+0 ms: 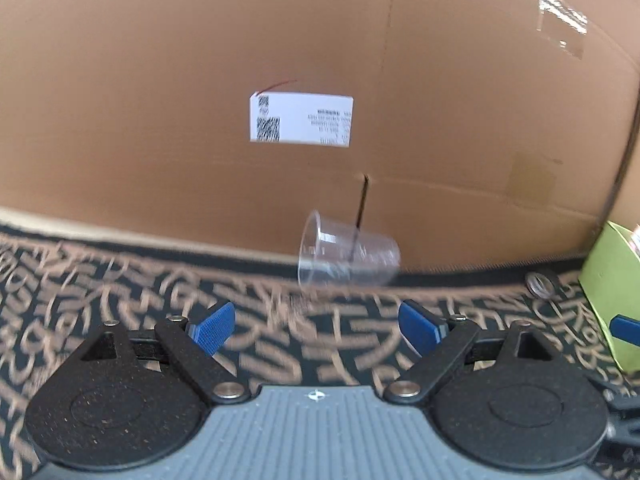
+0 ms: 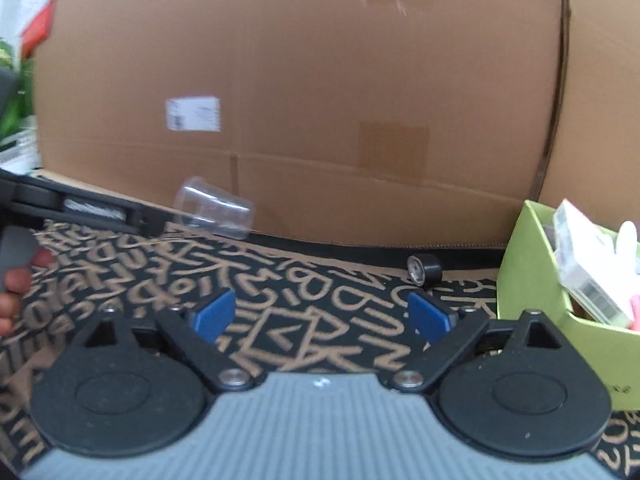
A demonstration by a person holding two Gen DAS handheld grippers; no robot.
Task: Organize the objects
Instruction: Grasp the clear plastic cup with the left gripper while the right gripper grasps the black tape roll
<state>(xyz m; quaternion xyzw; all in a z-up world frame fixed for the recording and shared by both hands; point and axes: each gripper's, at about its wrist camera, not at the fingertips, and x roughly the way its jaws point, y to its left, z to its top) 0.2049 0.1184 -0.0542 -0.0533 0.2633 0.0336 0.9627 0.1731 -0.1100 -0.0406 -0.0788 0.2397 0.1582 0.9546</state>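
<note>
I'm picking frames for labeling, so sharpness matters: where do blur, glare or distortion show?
Left wrist view: motion blur smears the patterned cloth and clear cup; tape on the cardboard box glares. Right wrist view: milder blur, cup soft. Both: fisheye bends the box's edges.

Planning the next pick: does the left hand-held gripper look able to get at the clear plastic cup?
Probably yes: the left hand-held gripper is open, the clear plastic cup lies on its side straight ahead, nothing between them.

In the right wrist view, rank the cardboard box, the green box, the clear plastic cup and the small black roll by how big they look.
1. cardboard box
2. green box, though cut off by the frame and nearer the camera
3. clear plastic cup
4. small black roll
</note>
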